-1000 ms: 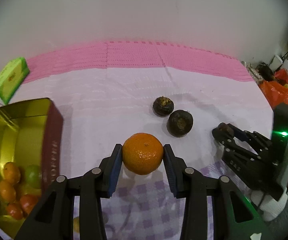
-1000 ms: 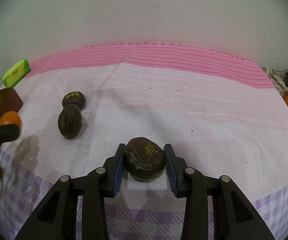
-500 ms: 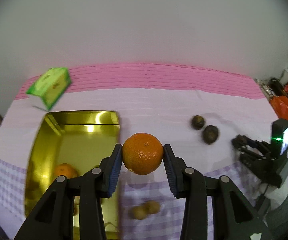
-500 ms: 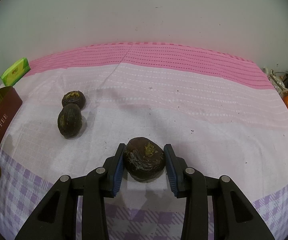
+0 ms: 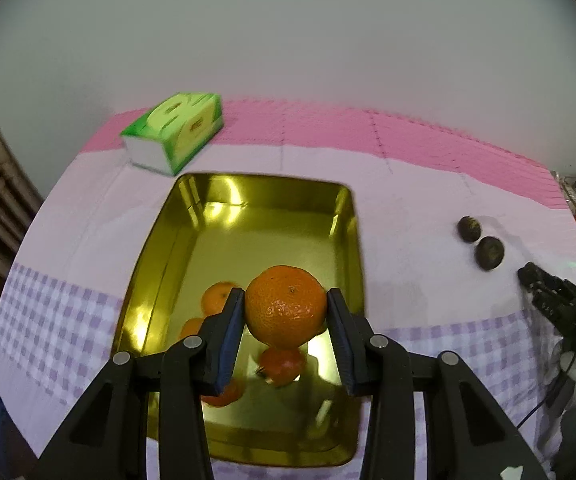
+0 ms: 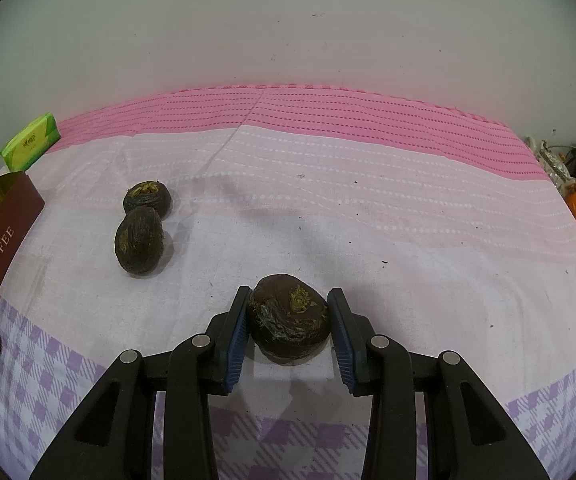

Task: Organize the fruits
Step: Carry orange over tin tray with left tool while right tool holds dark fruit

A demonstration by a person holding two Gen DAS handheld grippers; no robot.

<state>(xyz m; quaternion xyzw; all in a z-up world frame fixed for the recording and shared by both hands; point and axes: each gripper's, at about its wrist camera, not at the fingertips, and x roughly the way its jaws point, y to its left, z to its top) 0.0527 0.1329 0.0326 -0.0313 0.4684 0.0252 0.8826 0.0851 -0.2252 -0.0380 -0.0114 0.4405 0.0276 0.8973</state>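
Tangerine [image 5: 286, 306] clamped in left tongs [image 5: 286, 336], poised above near half of gold tin [image 5: 349, 240] on pink-clothed tabletop [image 6: 367, 220], with several smaller orange fruits [image 5: 216, 296] lying inside below. Right tongs [image 6: 288, 330] closed around dark brown fruit [image 6: 288, 318] resting on cloth, two more dark fruits [image 6: 140, 244] near left by tin's maroon wall. Step in hand judged as depositing; next, lowering into tin, then opening left tongs gently.

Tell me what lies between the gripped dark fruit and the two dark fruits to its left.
Only bare pink cloth, per the right wrist view, between the gripped dark fruit and the pair.
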